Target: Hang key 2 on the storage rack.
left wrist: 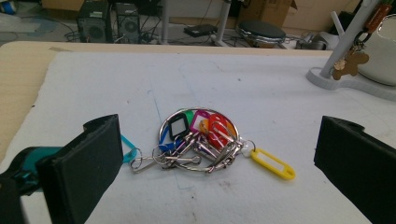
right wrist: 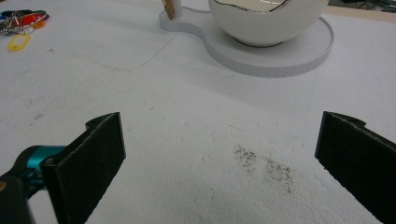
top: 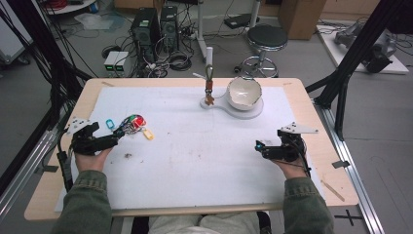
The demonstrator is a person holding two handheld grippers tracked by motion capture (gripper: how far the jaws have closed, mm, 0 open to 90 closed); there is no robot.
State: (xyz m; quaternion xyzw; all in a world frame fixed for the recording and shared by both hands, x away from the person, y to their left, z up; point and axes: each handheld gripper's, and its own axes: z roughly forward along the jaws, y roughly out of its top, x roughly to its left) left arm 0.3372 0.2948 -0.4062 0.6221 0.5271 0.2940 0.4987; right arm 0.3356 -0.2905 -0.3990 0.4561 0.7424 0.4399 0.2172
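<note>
A bunch of keyrings with coloured plastic tags (top: 134, 124) (left wrist: 198, 140) lies on the white mat at the left; a yellow tag (left wrist: 273, 164) (top: 148, 134) sticks out on one side and a teal tag (top: 110, 124) on the other. My left gripper (top: 116, 138) (left wrist: 215, 168) rests open just short of the bunch, jaws spread wide on either side of it, nothing touching. My right gripper (top: 258, 145) (right wrist: 219, 158) lies open on the mat at the right, empty. A white bowl (top: 243, 92) (right wrist: 266, 21) sits on a white base with an upright peg (top: 209, 73) holding a hanging bone-shaped tag (left wrist: 351, 64).
The white mat (top: 195, 156) covers most of the wooden table (top: 311, 117). Small dirt specks (right wrist: 266, 165) lie on the mat ahead of the right gripper. Beyond the table's far edge stand a stool (top: 267, 39) and computer towers (top: 146, 29).
</note>
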